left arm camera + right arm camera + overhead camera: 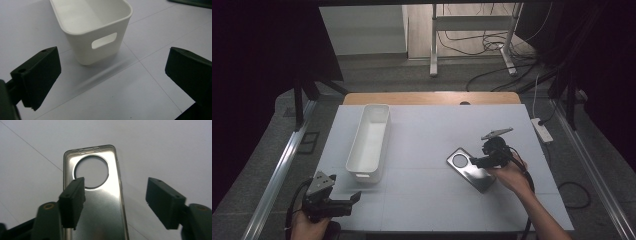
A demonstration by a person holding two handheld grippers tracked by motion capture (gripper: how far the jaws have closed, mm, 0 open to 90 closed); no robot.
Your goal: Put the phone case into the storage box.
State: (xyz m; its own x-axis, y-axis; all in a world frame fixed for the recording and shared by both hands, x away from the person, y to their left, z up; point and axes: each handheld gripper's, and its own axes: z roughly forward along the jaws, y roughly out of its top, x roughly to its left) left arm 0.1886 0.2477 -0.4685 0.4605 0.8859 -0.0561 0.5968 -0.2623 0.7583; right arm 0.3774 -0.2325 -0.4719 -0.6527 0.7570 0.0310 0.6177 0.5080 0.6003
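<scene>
My left tongs hang spread at the table's near left corner, nothing between the jaws; the white bin sits just ahead of them. My right tongs gape wide over the metal plate, one jaw above it, the round hole just beyond.

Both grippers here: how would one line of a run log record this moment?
left gripper: open, near white bin | right gripper: open over metal plate | plate flat on table
</scene>
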